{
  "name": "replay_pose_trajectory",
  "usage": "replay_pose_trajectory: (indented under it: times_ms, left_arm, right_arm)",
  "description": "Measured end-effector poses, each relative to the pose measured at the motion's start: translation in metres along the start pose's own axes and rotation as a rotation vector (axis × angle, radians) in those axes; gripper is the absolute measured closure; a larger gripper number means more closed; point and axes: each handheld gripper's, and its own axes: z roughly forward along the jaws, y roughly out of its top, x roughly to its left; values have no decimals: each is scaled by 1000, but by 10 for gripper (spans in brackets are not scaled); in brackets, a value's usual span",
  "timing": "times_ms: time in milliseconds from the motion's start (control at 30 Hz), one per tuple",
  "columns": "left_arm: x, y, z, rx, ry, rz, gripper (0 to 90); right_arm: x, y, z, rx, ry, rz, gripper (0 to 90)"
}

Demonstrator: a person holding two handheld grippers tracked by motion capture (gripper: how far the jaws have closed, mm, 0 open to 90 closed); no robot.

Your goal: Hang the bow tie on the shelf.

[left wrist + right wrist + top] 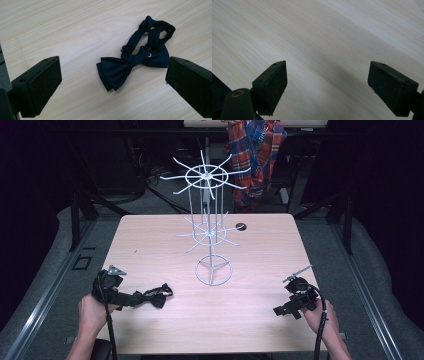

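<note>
Two hand-held grippers observed at the near edge of the wooden table (150,235). Left gripper (113,80): jaws spread wide, nothing between the pads, aimed at a dark navy bow tie (135,62) that lies flat on the tabletop just ahead of it, strap looped behind the bow. Right gripper (328,87): jaws likewise apart, empty, hovering over bare wood at the table's right side, well apart from the tie. White wire rack (210,227) stands upright at table centre, between and beyond both grippers
</note>
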Motion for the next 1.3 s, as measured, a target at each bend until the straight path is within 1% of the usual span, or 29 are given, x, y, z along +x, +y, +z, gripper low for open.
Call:
replay_pose_trajectory:
  times_ms: [67, 100, 167, 200, 233, 267, 300, 333, 367, 433, 467, 500, 533, 567, 633, 667, 767, 800, 900, 933, 1000, 1033, 1067, 1100, 1133, 1167, 1233, 1267, 1300]
  left_arm:
    - [1, 2, 4, 7, -9, -3, 3]
    - [2, 4, 6, 17, -13, 3, 3]
    - [2, 5, 9, 22, -12, 5, 2]
    - [3, 7, 10, 23, -27, 8, 2]
    - [3, 8, 11, 21, -31, 11, 2]
    - [3, 8, 11, 21, -31, 11, 2]
    - [2, 10, 14, 32, -33, 25, 2]
    - [1, 11, 15, 34, -27, 36, 2]
    - [1, 11, 14, 39, -21, 46, 2]
    - [1, 11, 13, 38, -17, 54, 0]
    - [1, 9, 10, 37, -22, 54, 0]
    - [0, 8, 9, 34, -20, 52, 0]
    - [0, 8, 9, 34, -20, 52, 0]
    - [0, 7, 7, 37, -24, 52, 0]
    - [-1, 6, 5, 29, -11, 53, 0]
    - [-2, 6, 5, 33, -20, 53, 0]
    - [-5, 6, 5, 28, -18, 56, 1]
    - [-6, 6, 7, 39, -24, 61, 1]
    - [-8, 8, 11, 48, -32, 64, 1]
    - [-9, 10, 14, 61, -37, 71, 1]
    - [-12, 13, 23, 88, -48, 76, 6]
    - [-12, 13, 23, 88, -48, 76, 7]
    - [-16, 16, 29, 105, -58, 69, 8]
    - [-16, 16, 29, 105, -58, 69, 9]
    - [-20, 20, 37, 135, -58, 78, 12]
    - [-22, 21, 42, 146, -58, 83, 17]
    - [-24, 22, 45, 156, -61, 87, 57]
    - [-26, 24, 49, 169, -82, 93, 121]
    - [-26, 24, 49, 169, -82, 93, 163]
  right_arm:
    - [-2, 0, -1, -1, -23, -5, 150]
    - [-2, -1, 1, -20, 11, 4, 149]
    - [-4, -2, 1, -11, 2, -5, 151]
    - [-5, -1, 2, 0, 12, 1, 154]
    - [-6, -1, 1, 2, -11, -6, 152]
    - [-6, -1, 1, 2, -11, -6, 152]
    - [-7, 1, 3, -23, 17, 5, 148]
    - [-7, 2, 4, -8, 17, 13, 152]
    - [-5, 3, 7, -17, 22, 31, 153]
    - [-4, 4, 10, -26, 30, 31, 153]
    - [-2, 8, 10, -9, 26, -5, 152]
    - [-2, 10, 7, 20, 1, -26, 151]
    - [0, 10, 8, 1, 15, -25, 151]
    - [0, 10, 8, 1, 15, -25, 151]
    - [3, 10, 9, 3, 7, -23, 151]
    - [1, 11, 8, 24, 18, -41, 152]
    - [4, 14, 8, 6, 13, -41, 151]
    - [6, 16, 10, 2, 28, -35, 151]
    - [5, 17, 11, 14, 13, -51, 151]
    - [5, 18, 11, 22, 20, -51, 152]
    - [5, 18, 12, 4, 16, -50, 151]
    - [4, 19, 10, 15, 22, -54, 151]
    - [3, 21, 10, 23, 9, -53, 151]
    - [3, 21, 10, 23, 9, -53, 151]
    - [2, 21, 11, 33, 19, -51, 153]
    - [3, 21, 11, 33, 18, -50, 153]
    - [5, 20, 10, 14, 14, -51, 153]
    - [5, 19, 9, 16, 10, -55, 152]
    - [5, 19, 9, 16, 10, -55, 152]
